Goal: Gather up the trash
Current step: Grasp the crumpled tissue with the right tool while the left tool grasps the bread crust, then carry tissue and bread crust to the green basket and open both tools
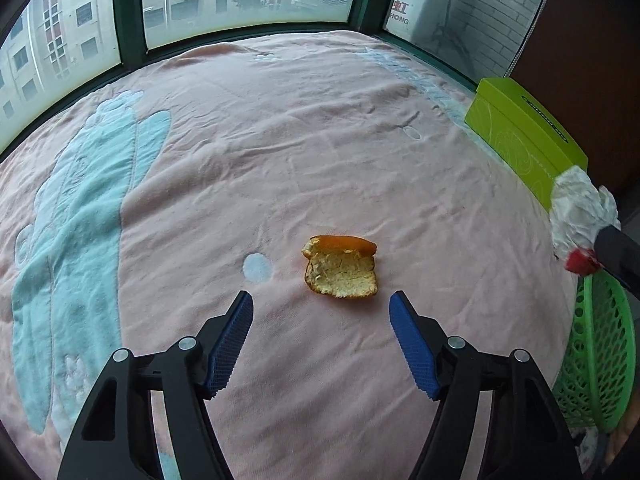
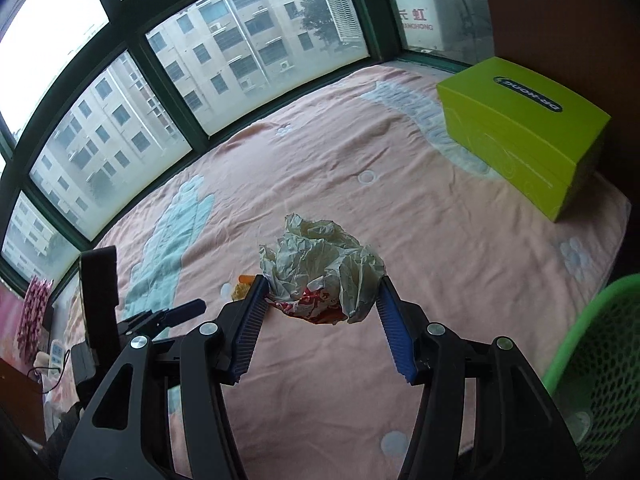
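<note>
**Two grippers over pink blanket; wrapper held, peel loose**

- Left gripper (image 1: 321, 303): jaws spread wide, nothing between them, blue pads facing inward. It hangs just above the blanket (image 1: 360, 140), pointing toward 12 o'clock.
- Peel (image 1: 340, 266): orange peel, pale pith side up, one edge curled to show the orange skin. Lies on the blanket just beyond the left gripper's fingertips, nearer the right-hand finger, touching neither.
- Right gripper (image 2: 322, 285): jaws partly closed on the wrapper (image 2: 320, 268), one pad against each side of it.
- Wrapper: crumpled, whitish-grey with a red printed patch underneath. Held clear of the blanket. In the left wrist view it shows at 3 o'clock (image 1: 580, 216), at the tip of the right gripper, in front of the box.
- Basket (image 2: 600, 360): green, perforated plastic, at 4 o'clock in both views, off the blanket's edge. The wrapper is near it but not over its opening in either view.
- Box (image 2: 528, 128): lime-green, closed, standing on the blanket at 2 o'clock in the right wrist view, well apart from the peel.
- Blanket: pink with pale blue appliqué shapes and small dots, wrinkled.
- Window (image 2: 240, 52): dark green frame, running along the blanket's far edge from 9 to 1 o'clock; apartment blocks outside.
</note>
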